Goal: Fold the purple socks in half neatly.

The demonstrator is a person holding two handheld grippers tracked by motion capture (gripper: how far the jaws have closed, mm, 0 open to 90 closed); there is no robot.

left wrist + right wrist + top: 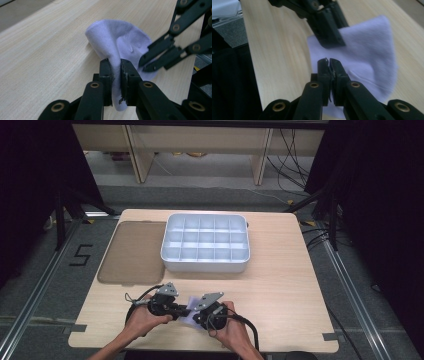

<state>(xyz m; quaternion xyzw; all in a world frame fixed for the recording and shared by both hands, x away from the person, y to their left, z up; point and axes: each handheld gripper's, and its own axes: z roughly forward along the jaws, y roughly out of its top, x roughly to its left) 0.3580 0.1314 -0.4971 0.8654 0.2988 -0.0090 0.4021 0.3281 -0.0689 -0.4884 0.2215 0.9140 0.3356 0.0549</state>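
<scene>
Both grippers on the white cloth (189,314), near edge of table (280,285), roughly mid-width. Cloth sits between the two hands, partly lifted off the wood and bunched into a peak.

Left gripper (115,71): jaws pinched on a fold of the cloth, fabric squeezed in the thin gap betw the pads, tail of it hanging below. In high view it comes in from the left (176,309).

Right gripper (329,65): jaws together, clamped on a thin edge of the same cloth; most of the cloth spreads beyond and to the right of the tips in right gripper view. In high view it comes in from the right (196,318), tips just beside the left's.

Far side: white compartment tray (205,264), well apart from cloth. Brown lid (132,251) flat, just left of tray.
</scene>
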